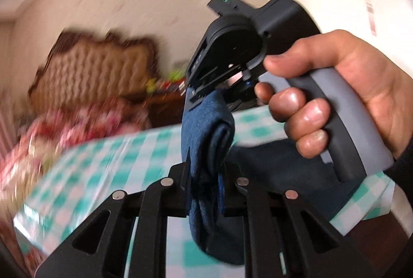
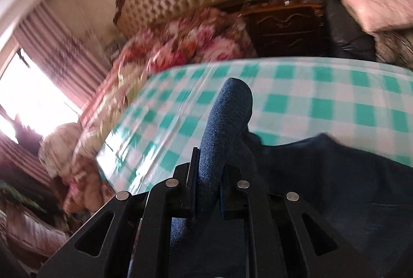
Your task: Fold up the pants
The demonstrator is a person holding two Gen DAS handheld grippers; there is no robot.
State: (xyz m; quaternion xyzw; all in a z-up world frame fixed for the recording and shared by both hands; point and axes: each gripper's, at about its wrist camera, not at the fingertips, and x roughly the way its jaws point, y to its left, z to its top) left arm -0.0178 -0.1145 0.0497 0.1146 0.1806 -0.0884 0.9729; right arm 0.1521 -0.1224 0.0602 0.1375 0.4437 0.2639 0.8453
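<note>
Both claws pinch the blue pants (image 2: 227, 123); only the left camera shows the right claw (image 1: 206, 97) and hand (image 1: 335, 95).

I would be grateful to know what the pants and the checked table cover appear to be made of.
Pants: probably denim or a similar heavy blue woven cloth, matte with speckled weave. Checked table cover: likely plastic-coated cloth or vinyl, judging by faint sheen and sharp creases; motion blur leaves this uncertain.

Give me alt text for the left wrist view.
The left gripper is shut on a bunched fold of dark blue pants. Just beyond, a hand holds the right gripper, also clamped on the pants, above a green-checked tablecloth.
</note>
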